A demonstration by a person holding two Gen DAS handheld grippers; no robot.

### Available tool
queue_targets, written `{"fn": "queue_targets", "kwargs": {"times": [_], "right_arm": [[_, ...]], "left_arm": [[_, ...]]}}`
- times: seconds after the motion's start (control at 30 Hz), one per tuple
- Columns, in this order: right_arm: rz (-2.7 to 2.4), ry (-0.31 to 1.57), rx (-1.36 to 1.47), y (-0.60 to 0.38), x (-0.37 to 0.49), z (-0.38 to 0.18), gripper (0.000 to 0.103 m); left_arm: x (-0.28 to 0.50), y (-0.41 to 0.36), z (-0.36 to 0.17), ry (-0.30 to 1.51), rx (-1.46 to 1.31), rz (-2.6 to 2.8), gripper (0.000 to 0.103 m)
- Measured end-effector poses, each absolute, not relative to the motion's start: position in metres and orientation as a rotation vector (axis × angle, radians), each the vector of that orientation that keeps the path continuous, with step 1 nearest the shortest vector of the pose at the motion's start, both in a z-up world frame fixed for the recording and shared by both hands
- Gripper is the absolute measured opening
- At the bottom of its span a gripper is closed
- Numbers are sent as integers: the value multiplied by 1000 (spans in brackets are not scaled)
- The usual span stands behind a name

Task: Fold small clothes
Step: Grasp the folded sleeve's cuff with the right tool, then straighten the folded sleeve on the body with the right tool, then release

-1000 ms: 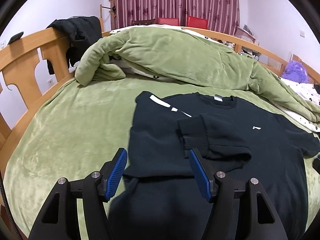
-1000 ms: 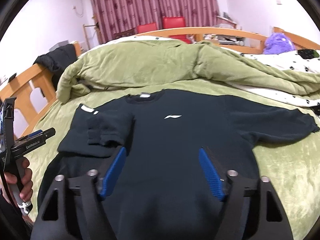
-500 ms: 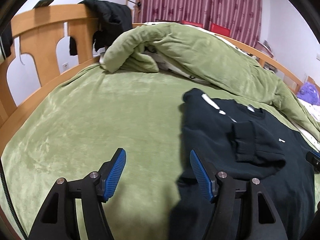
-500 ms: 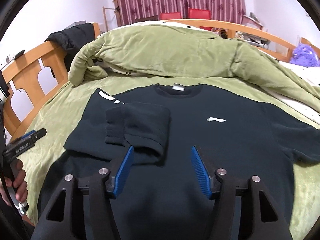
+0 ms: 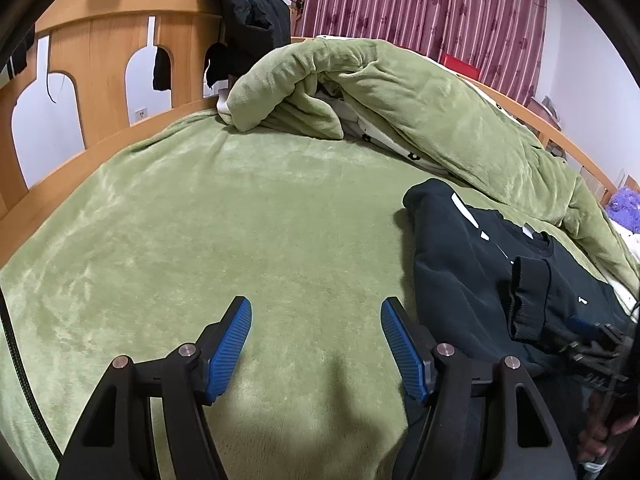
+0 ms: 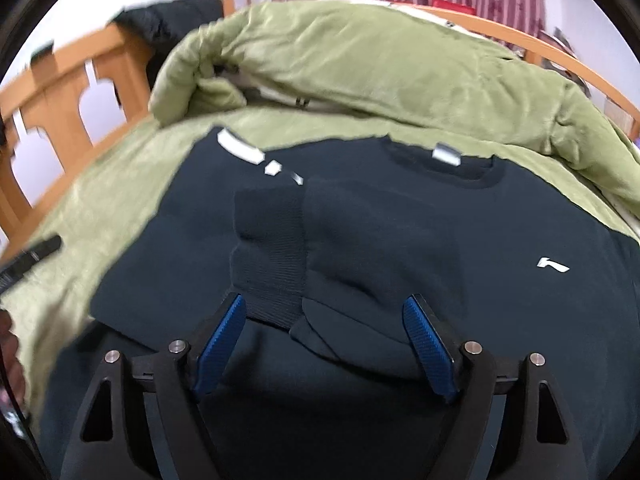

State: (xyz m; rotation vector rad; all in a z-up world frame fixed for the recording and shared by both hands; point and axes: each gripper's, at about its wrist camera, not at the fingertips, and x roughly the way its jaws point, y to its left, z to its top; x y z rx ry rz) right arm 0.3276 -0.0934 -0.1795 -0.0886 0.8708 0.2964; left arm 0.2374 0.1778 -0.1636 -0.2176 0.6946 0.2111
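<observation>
A black sweatshirt (image 6: 440,208) lies flat, front up, on the green bed cover (image 5: 240,240). One sleeve is folded across the chest, and its ribbed cuff (image 6: 272,256) points toward me. My right gripper (image 6: 325,302) hovers low over that folded sleeve. Its jaws are opening, with the cuff and sleeve edge lying below and between the blue pads (image 6: 428,344), which do not press on them. My left gripper (image 5: 316,308) stands open over bare green cover, just left of the sweatshirt (image 5: 460,264), with nothing between its fingers.
A heaped green duvet (image 5: 400,92) lies along the back of the bed. A wooden bed rail (image 5: 104,40) with a black jacket (image 5: 248,8) hung on it runs along the left. Maroon curtains (image 5: 420,8) hang behind. A hand (image 5: 600,436) shows at the lower right.
My left gripper has swung left off the sweatshirt onto the bare cover. My right gripper has moved left and down to the folded sleeve, and its jaws have widened.
</observation>
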Motion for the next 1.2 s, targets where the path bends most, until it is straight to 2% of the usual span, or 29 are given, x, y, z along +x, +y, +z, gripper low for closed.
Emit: {"fn": "queue_targets", "kwargs": {"times": [0.1,0.2,0.23,0.27,0.3,0.33,0.4,0.5,0.63,0.77,0.9,1.07,1.1,1.13,1.2], "right_arm": [[295,916,-150,-84,331,-196,91],[261,930,-234,-73,334,-209,92],[250,919,-227,-74,336,-208,88],[240,912,-217,-75,337,-206,81],[224,904,-207,-78,339,-203,59],[223,902,-197,-80,342,-200,45],[249,898,-139,-93,345,-190,28],[250,845,-58,-118,340,-166,23],[179,750,45,-168,319,-131,23],[132,726,159,-220,305,-120,22],[83,785,228,-262,295,-129,23],[39,846,219,-293,278,-146,28],[29,849,217,-299,276,-147,35],[21,853,223,-304,273,-149,46],[16,846,258,-316,269,-150,51]], "left_arm": [[240,179,-165,704,-251,191,65],[240,176,-165,712,-255,183,66],[240,175,-165,714,-253,182,66],[240,174,-165,717,-251,182,66],[240,173,-164,720,-251,182,66],[241,172,-164,722,-255,182,66],[241,170,-161,723,-264,181,66],[240,167,-156,722,-271,181,66],[238,159,-146,720,-279,172,65],[235,146,-135,707,-255,171,66],[232,134,-127,700,-226,171,67],[232,116,-124,694,-175,171,69],[233,112,-126,699,-159,172,69],[234,109,-128,703,-149,171,69],[238,101,-132,715,-128,172,69]]}}
